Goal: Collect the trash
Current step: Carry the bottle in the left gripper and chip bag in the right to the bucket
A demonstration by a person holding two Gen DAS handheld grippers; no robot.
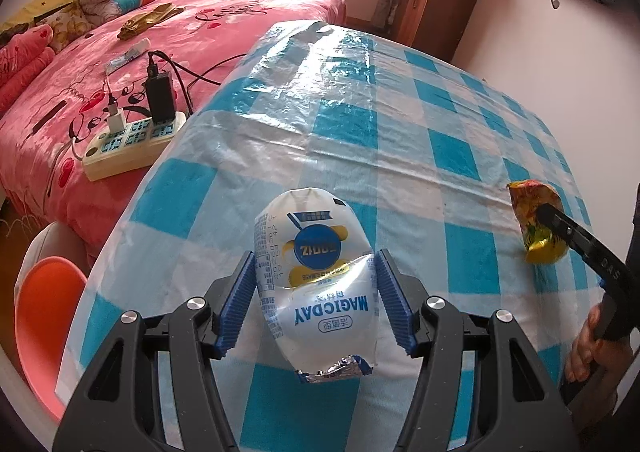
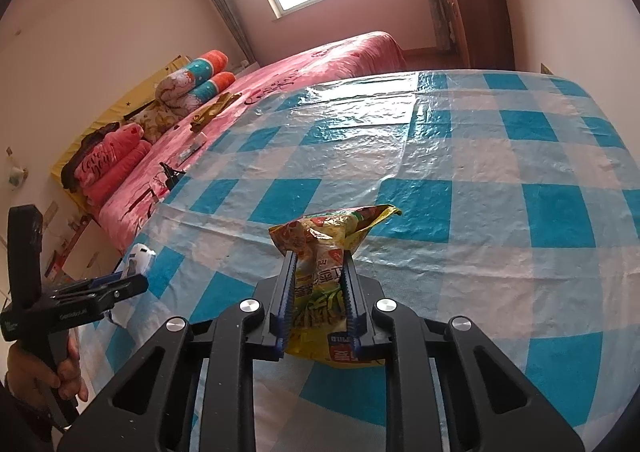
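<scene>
- Left tongs (image 1: 316, 300) sit nearest in the left wrist view, blue pads pinching the white MAGICDAY pouch (image 1: 316, 284) at its waist; pouch hangs upside down over the checkered counter (image 1: 400, 124), apparently lifted clear for carrying off.
- Right edge: yellow snack wrapper (image 1: 536, 224) on the counter with a black finger of the right tongs on it.
- Off-counter: power strip (image 1: 132, 140) with chargers on the pink bed (image 1: 240, 16), orange stool (image 1: 44, 316) low left. Nothing blocks.
- Right wrist view: right tongs (image 2: 318, 292) are narrow, clamped on the crumpled wrapper (image 2: 320, 252), which stands up between the pads, just over the counter's (image 2: 520, 156) near part.
- No bin visible; drop-off spot unknown.
</scene>
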